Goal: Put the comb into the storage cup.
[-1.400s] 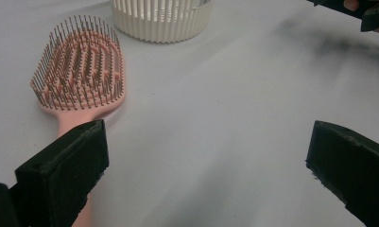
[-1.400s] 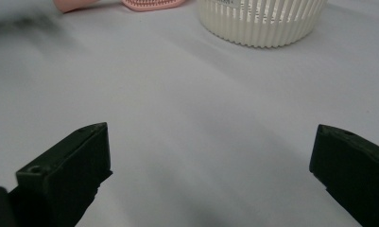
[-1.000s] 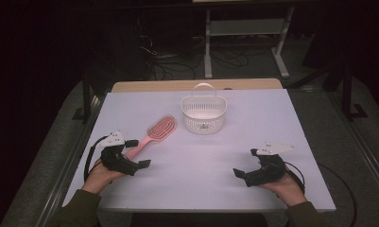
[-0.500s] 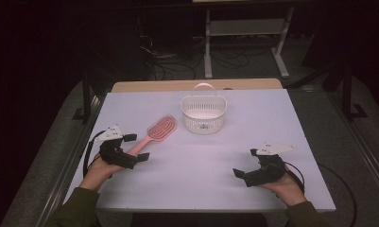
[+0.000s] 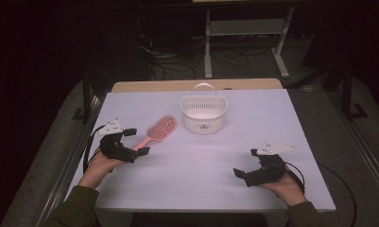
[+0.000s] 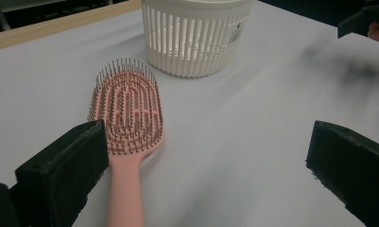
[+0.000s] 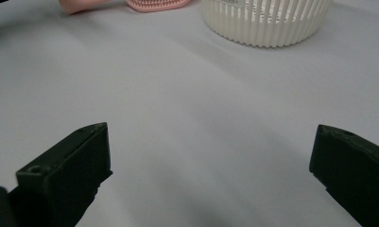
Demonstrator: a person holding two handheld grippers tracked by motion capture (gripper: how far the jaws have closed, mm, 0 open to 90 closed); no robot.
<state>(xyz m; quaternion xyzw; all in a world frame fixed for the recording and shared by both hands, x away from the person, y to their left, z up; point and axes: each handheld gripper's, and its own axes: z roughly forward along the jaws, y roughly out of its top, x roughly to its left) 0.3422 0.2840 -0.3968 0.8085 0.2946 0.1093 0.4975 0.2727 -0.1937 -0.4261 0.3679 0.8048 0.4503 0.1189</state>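
Observation:
A pink hairbrush (image 5: 157, 131) lies bristles up on the white table (image 5: 253, 127), its handle pointing toward the near left. My left gripper (image 5: 136, 141) is open with its jaws on either side of the handle end. In the left gripper view the hairbrush (image 6: 128, 123) has its handle close beside the left jaw, with nothing gripped. A white slatted basket (image 5: 203, 113) with a handle stands behind the brush; the basket (image 6: 194, 35) is empty as far as I can see. My right gripper (image 5: 246, 163) rests open at the near right, with bare table between its jaws.
A wooden strip (image 5: 196, 84) runs along the table's far edge. Beyond it, on the dark floor, are cables and a metal stand (image 5: 244, 33). The basket (image 7: 267, 19) and brush tip (image 7: 149, 4) sit at the top of the right gripper view.
My left gripper has moved forward and slightly left to the brush handle, so its jaws now flank the handle end. The right gripper has stayed put.

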